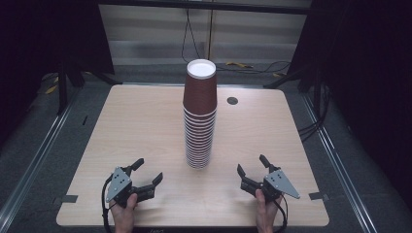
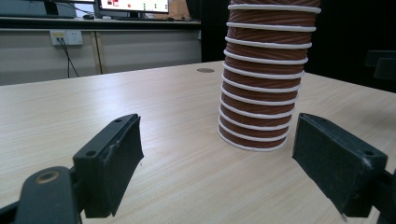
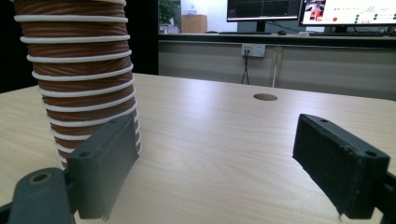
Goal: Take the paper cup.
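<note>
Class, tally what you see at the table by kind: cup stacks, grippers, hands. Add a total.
Stack of brown paper cups: 1
Grippers: 2 (left gripper, right gripper)
Hands: 2 (left hand, right hand)
Total: 5

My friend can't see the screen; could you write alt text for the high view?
A tall stack of brown paper cups stands upside down mid-table. Near the table's front edge, a person's hands hold the left gripper and right gripper, both open, empty and angled toward the stack.
</note>
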Demonstrator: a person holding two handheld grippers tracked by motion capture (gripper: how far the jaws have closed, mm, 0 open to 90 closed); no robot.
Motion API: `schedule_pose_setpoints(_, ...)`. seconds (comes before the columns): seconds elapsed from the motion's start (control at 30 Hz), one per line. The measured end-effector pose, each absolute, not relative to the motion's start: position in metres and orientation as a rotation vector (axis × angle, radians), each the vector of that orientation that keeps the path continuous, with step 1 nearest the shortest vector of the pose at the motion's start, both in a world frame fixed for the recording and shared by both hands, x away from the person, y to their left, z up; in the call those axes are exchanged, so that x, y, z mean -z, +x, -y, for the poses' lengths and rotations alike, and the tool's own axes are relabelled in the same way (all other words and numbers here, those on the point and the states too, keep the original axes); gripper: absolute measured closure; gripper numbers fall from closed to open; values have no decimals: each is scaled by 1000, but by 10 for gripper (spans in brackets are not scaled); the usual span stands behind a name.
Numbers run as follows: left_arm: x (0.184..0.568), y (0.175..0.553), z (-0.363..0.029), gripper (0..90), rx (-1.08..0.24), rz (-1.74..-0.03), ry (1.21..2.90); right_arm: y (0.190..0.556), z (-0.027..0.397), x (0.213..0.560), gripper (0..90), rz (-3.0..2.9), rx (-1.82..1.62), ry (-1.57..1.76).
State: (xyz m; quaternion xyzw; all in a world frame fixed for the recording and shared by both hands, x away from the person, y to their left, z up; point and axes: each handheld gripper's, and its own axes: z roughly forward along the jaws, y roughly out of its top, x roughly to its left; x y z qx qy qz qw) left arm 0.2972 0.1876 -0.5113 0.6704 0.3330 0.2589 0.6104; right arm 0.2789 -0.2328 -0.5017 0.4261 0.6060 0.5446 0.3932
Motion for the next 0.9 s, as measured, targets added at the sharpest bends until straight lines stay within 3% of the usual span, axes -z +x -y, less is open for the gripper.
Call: schedule_pose_setpoints(0.9,511,298,-188,156,-588,-758,1551,287,231,488,148,-1662,-1427,1092)
